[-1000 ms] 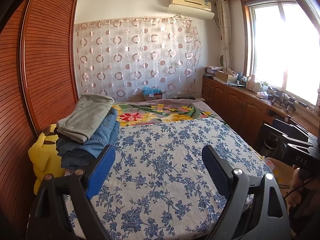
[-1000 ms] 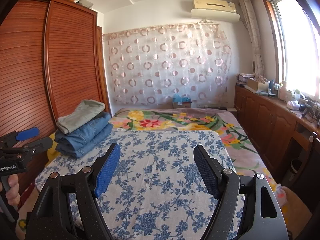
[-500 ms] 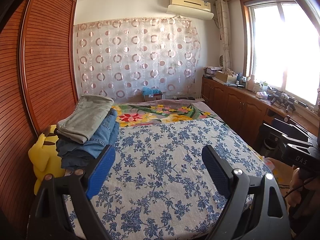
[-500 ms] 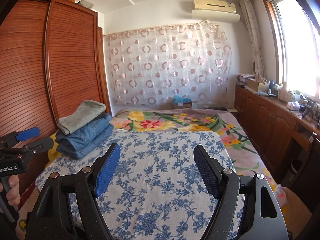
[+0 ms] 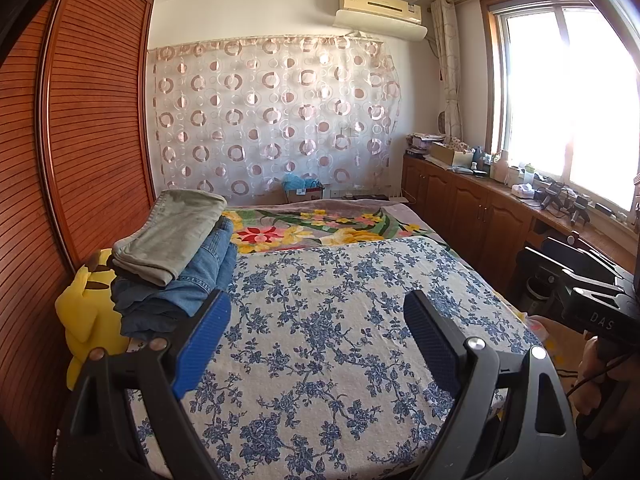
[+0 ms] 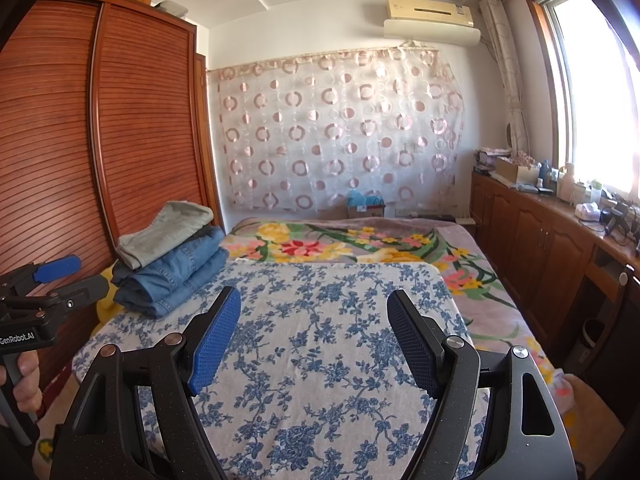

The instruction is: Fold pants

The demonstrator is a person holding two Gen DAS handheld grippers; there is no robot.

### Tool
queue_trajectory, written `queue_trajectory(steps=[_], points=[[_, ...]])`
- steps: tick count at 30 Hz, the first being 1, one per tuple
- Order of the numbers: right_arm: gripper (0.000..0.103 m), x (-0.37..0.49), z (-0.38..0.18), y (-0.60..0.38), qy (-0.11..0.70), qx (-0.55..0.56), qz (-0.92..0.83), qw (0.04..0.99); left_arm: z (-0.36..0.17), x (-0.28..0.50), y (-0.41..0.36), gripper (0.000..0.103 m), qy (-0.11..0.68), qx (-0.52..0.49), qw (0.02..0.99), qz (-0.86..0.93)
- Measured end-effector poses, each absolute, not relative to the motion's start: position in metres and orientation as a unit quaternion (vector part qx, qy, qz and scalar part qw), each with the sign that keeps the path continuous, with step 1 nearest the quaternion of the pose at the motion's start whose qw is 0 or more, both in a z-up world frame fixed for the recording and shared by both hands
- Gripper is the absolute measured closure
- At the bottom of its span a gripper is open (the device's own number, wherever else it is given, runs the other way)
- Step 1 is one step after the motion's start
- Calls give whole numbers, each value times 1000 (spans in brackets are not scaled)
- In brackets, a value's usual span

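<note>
Both grippers are spread wide and hold nothing: your left gripper (image 5: pixel 316 340) and right gripper (image 6: pixel 314 336) hover above the near end of the blue-flowered bedspread (image 6: pixel 320 320). The pants lie in a folded stack (image 5: pixel 176 264) at the bedspread's far left corner, grey pair on top of denim, resting against a yellow plush toy (image 5: pixel 86 320). Judge the bare middle of the bedspread as your folding surface; the stack sits aside to keep it free.

Both wrist views look level from the foot of the blue-flowered white bedspread (image 5: pixel 320 320) (image 6: pixel 320 320) toward the circle-patterned sheer curtain (image 5: pixel 272 120) (image 6: pixel 340 132), well back; the left wrist view sits further left. The 2 share both.
</note>
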State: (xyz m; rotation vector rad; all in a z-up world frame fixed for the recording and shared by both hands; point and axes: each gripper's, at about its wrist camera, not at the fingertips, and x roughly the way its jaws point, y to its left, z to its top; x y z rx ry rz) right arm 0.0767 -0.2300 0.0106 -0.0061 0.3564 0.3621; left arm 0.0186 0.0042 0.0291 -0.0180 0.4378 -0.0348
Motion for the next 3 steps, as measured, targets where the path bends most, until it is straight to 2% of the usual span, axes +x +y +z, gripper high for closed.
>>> queue_trajectory(steps=[3], points=[[25,77,11,-230,177,-3,179,968,30,19,3,14,217,-9,976,-17]])
